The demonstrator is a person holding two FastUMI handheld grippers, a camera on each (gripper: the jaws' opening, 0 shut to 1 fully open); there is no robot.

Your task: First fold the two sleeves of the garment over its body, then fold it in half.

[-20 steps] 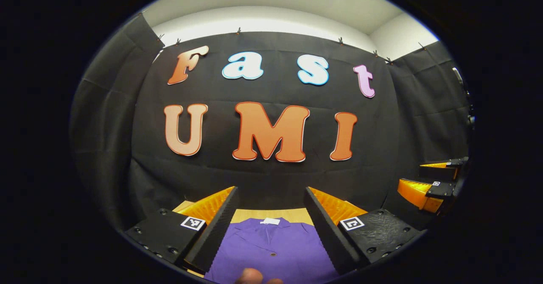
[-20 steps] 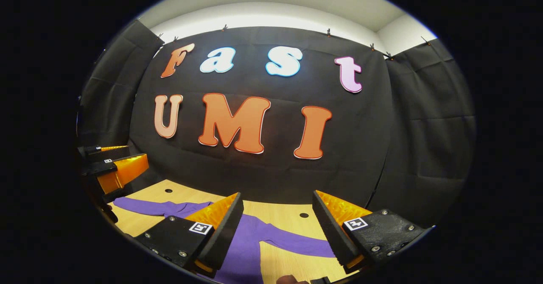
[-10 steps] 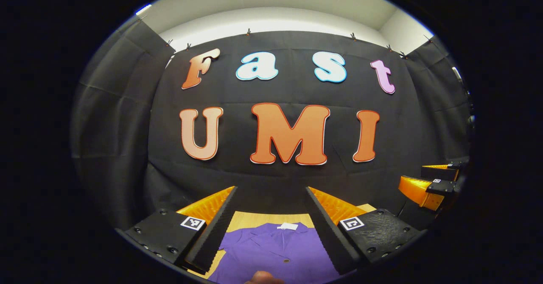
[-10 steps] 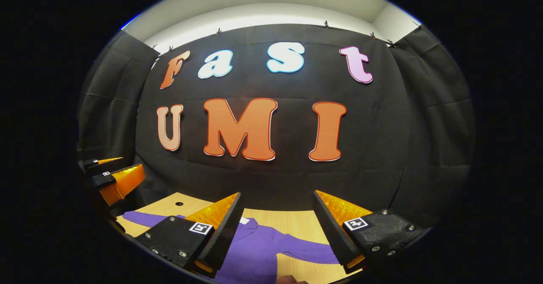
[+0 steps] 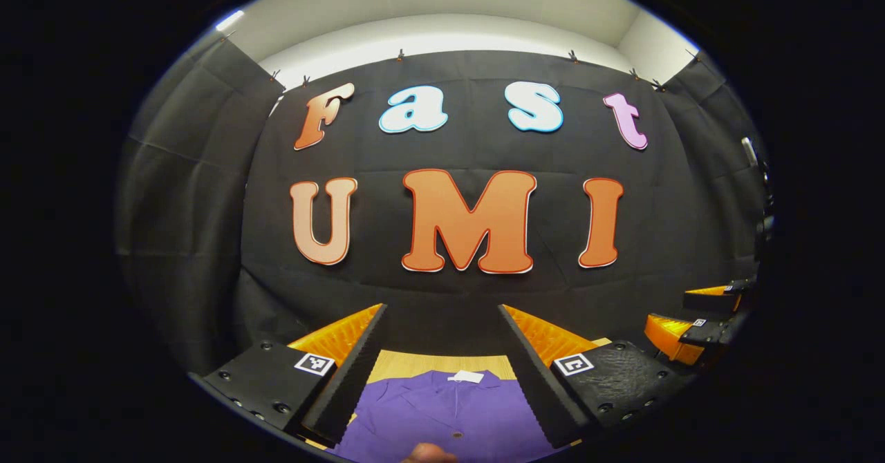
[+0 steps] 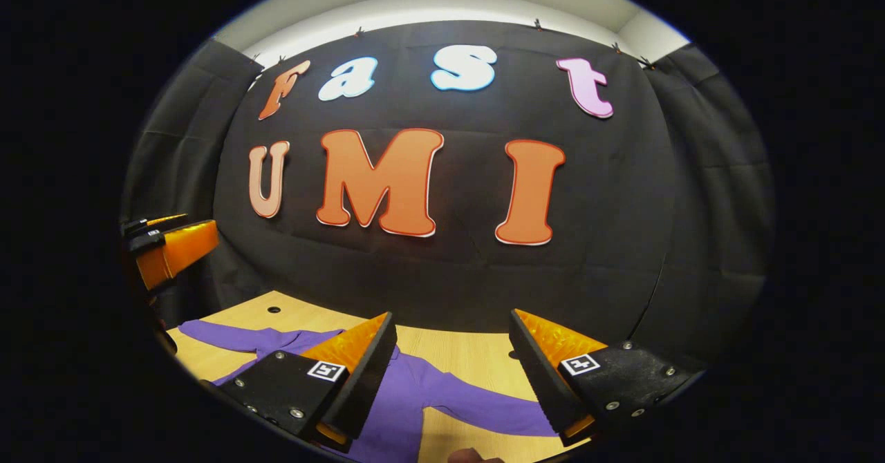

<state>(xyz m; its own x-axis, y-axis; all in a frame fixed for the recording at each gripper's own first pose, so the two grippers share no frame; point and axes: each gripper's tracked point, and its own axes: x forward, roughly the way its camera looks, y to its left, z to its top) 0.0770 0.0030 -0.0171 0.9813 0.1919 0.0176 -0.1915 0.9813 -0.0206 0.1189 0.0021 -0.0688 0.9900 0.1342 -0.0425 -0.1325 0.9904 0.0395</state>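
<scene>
A purple buttoned garment (image 5: 449,414) lies flat on the wooden table (image 5: 408,364), collar with a white tag toward the wall. My left gripper (image 5: 442,342) hovers open above the garment's chest, holding nothing. In the right gripper view the garment (image 6: 408,390) spreads one sleeve (image 6: 484,414) toward the right and the other sleeve (image 6: 235,337) toward the left. My right gripper (image 6: 453,352) is open above the right sleeve, empty. The right gripper (image 5: 691,318) shows at the right edge of the left gripper view, and the left gripper (image 6: 166,249) at the left edge of the right gripper view.
The table (image 6: 470,359) is light wood with small round holes (image 6: 274,309). Black cloth walls close in behind and on both sides. A fingertip (image 5: 425,453) peeks in at the bottom of the left gripper view.
Both views have tilted and shifted slightly. The right gripper's view has dipped, bringing both sleeves back into sight. Both grippers stayed open and empty; the garment has not moved.
</scene>
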